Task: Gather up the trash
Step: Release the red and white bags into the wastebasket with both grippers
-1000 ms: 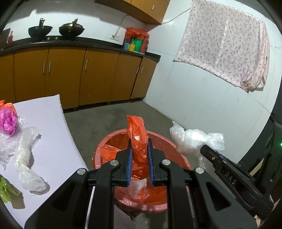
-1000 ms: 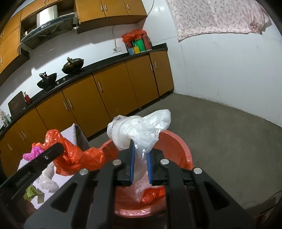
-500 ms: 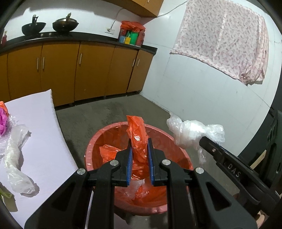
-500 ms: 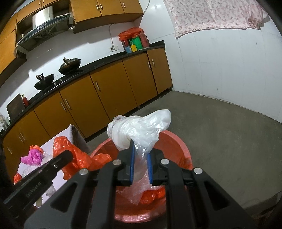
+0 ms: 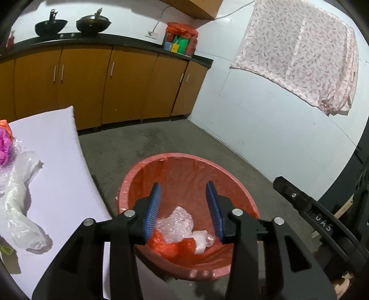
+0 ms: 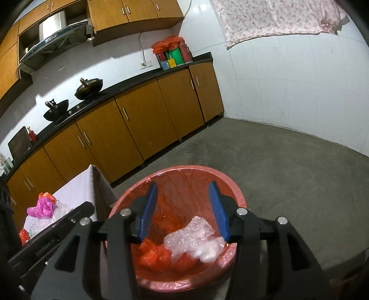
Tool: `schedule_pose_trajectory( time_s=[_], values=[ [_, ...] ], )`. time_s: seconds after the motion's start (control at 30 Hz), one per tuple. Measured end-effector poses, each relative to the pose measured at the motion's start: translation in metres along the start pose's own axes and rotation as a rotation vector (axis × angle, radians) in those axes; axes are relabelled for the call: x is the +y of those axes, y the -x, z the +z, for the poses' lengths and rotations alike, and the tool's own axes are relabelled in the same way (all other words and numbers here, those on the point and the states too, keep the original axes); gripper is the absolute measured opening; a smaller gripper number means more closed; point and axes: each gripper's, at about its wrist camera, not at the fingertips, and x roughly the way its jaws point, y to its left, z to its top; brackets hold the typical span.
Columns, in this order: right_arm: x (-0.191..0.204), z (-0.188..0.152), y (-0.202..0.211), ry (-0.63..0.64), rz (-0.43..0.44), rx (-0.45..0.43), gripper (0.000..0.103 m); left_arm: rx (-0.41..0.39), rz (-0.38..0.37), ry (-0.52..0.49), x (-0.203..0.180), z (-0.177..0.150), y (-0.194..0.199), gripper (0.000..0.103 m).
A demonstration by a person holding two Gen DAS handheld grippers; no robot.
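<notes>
Both the left claw (image 5: 183, 207) and the right claw (image 6: 184, 208) were held wide open, empty, above the red bin (image 5: 239, 191), where bubble wrap (image 5: 175, 222) lay.

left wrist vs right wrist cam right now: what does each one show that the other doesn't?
Left wrist only: a clear plastic bag lying on the white table, and the full hanging floral cloth.

Right wrist only: the range hood, the upper cabinets, and a dark board leaning at the counter's far end.

Both: the red-lined bin holding bubble wrap and orange bags, two woks, the pink bag, and open, empty fingers on the left gripper and right gripper.
</notes>
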Motion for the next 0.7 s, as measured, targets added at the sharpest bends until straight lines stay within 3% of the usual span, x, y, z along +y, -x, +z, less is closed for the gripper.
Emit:
schedule_pose_trajectory(
  time_s=[0.37,0.7],
  values=[
    [0.021,-0.004,0.005,0.042,0.033,0.004,0.047,-0.032,0.064,0.018,0.017,-0.004,0.023,0.049],
    [0.064,-0.015,0.012,0.109,0.120,0.031,0.047,-0.118,0.226,0.042,0.060,-0.015,0.082,0.061]
  ],
)
